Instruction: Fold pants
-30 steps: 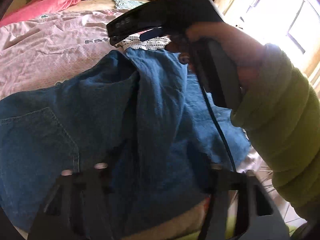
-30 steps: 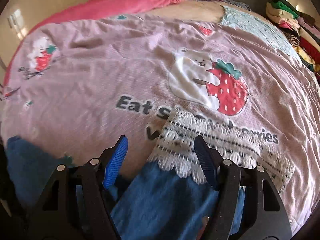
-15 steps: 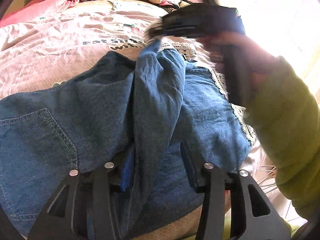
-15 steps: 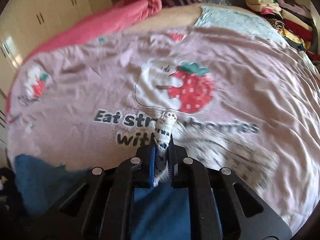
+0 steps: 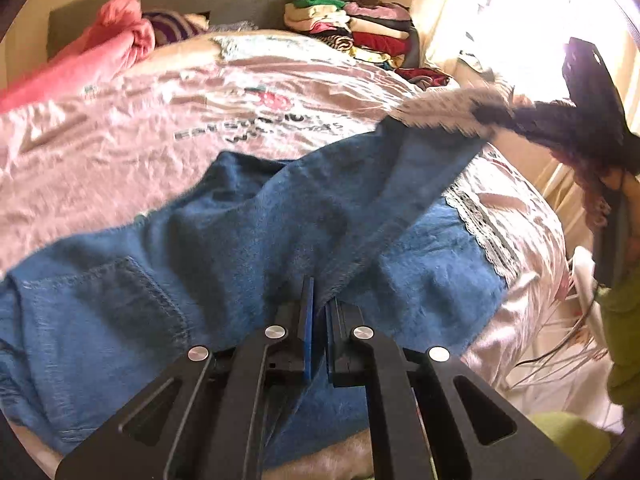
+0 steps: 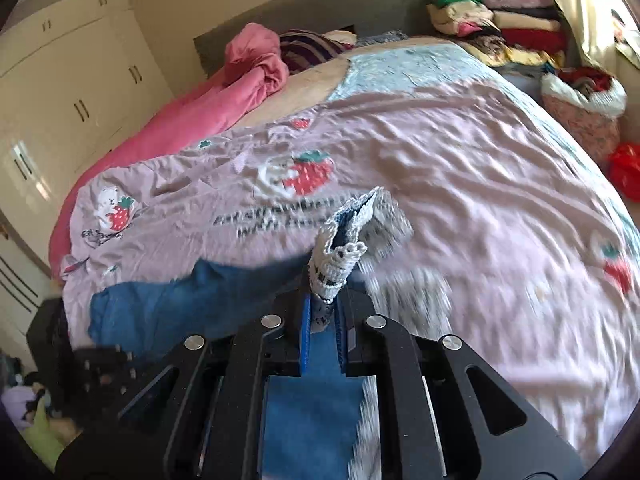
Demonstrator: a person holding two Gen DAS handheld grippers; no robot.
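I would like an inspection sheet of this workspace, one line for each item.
Surface: bed with pink strawberry-print cover, wrinkled.
Job's things: blue denim pants with lace hem, one leg lifted off the bed, other lying flat.
Clutter: pink blanket; stacked clothes at the far corner.
Grippers: left gripper shut on denim fold; right gripper shut on lace hem; jaws have just been closing on the fabric.
Cables: thin wires beside the bed.
Surroundings: cream wardrobe; bright window.

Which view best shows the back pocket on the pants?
The left wrist view: the stitched back pocket lies in full sight on the pants. The right wrist view shows only blurred denim and the lace hem, no pocket.
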